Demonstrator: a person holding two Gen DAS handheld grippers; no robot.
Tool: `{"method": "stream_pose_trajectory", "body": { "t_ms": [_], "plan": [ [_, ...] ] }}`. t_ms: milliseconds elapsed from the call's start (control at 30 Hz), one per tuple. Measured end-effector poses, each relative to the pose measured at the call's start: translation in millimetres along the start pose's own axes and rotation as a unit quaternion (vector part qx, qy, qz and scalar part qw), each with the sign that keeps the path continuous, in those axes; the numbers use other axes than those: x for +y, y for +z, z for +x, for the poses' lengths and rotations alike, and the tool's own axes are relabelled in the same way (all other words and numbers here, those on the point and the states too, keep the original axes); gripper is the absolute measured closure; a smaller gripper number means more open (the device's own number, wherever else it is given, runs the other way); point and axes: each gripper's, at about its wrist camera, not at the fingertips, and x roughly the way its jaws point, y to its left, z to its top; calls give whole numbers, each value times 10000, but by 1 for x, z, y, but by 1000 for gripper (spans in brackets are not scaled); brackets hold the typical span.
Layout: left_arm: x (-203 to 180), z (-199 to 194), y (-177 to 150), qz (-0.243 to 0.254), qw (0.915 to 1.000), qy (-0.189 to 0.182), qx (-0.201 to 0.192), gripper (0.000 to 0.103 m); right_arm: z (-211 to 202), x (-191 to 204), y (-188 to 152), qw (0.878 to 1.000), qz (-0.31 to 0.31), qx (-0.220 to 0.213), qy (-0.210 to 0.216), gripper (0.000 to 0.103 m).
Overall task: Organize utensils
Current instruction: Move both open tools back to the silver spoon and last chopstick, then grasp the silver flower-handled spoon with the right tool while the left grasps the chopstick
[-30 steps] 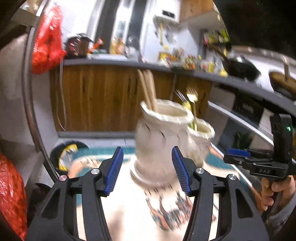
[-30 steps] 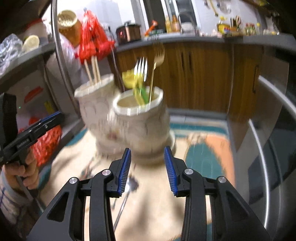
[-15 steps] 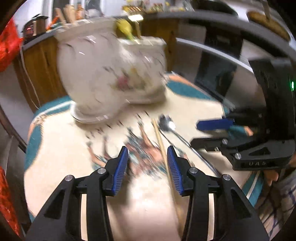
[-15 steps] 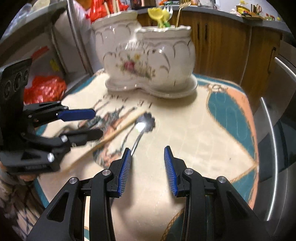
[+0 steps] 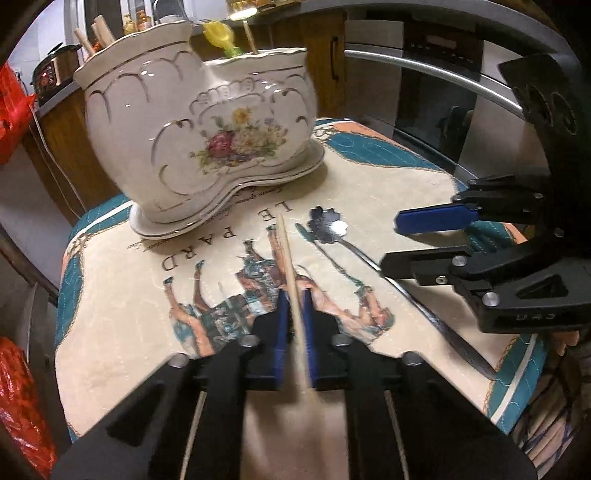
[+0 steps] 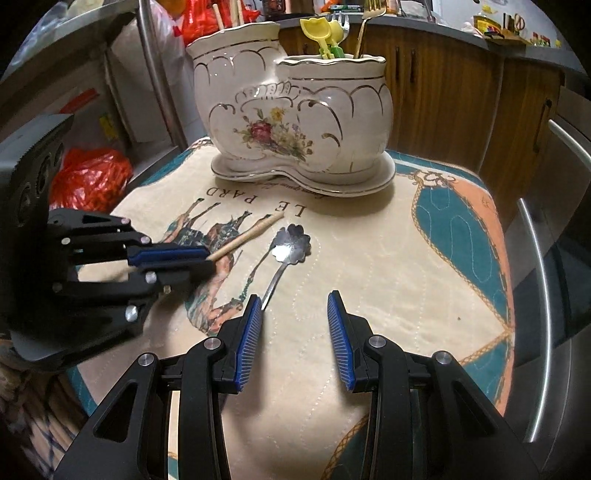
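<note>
Your left gripper (image 5: 294, 306) has just clamped the chopstick (image 5: 287, 258); your right gripper (image 6: 293, 308) fingers stand apart, empty, the spoon (image 6: 290, 245) handle just beside one.

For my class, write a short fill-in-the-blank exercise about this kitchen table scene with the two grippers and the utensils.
1. The left gripper is shut on a wooden ____.
2. The flower-shaped spoon lies on the ____ in front of the ceramic holder.
3. The right gripper is ____ and holds nothing.
4. The yellow plastic utensils stand in the holder's ____ compartment in the right wrist view.

Missing words: chopstick; tablecloth; open; right
</note>
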Motion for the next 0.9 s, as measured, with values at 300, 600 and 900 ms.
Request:
{"method": "stream_pose_trajectory", "body": {
  "t_ms": [300, 600, 900],
  "plan": [
    [11, -7, -3, -159, 9998, -109, 3, 98, 3, 16, 1, 9998, -107, 177, 57, 64],
    [28, -12, -4, -337, 9992, -223, 48, 98, 18, 35, 23, 9927, -775, 923, -23, 94],
    [31, -7, -2, -316, 9990, -257, 180, 97, 27, 39, 39, 9758, -1212, 1815, -91, 96]
  ]
}}
